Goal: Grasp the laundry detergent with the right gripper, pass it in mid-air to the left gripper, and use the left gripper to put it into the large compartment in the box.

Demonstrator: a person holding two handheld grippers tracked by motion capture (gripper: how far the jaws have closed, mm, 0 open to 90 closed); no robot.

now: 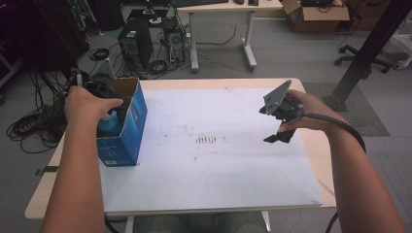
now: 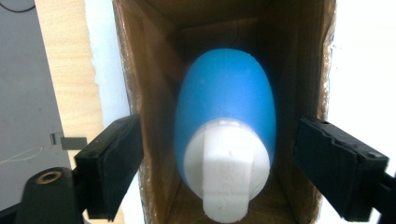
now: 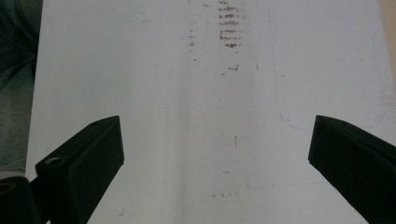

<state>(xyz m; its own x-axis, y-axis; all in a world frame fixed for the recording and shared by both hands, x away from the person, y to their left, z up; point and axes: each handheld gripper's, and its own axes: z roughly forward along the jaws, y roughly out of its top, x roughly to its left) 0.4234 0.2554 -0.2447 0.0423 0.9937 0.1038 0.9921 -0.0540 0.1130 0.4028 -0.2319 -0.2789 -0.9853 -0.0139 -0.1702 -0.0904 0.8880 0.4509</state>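
On the light wooden table [image 1: 311, 160], covered by a large white sheet with some dark smudges [image 1: 214, 165], stands a tall blue cardboard box with an open top [image 1: 127, 131] near the left edge. Inside this box sits a blue egg-shaped plastic bottle with a white cap [image 2: 225, 116], with its cap end towards the opening (in the high view a little of its blue body shows at the box mouth).

The left gripper [image 2: 217, 163] is over the mouth of the box, and the person's left hand [image 1: 87, 104] covers it in the high view. Its two black jaws stand apart on both sides of the bottle, outside the brown inner walls, and they do not press on anything. The right gripper [image 1: 281, 126] hangs above the bare sheet on the right, well apart from the box; its jaws are spread wide with nothing between them.

By judgement, the step in hand is placing the bottle into the box, and the bottle appears already released there. The next move calls for lifting the left gripper straight away from the opening, so that a jaw does not catch the cardboard rim and tip the box.
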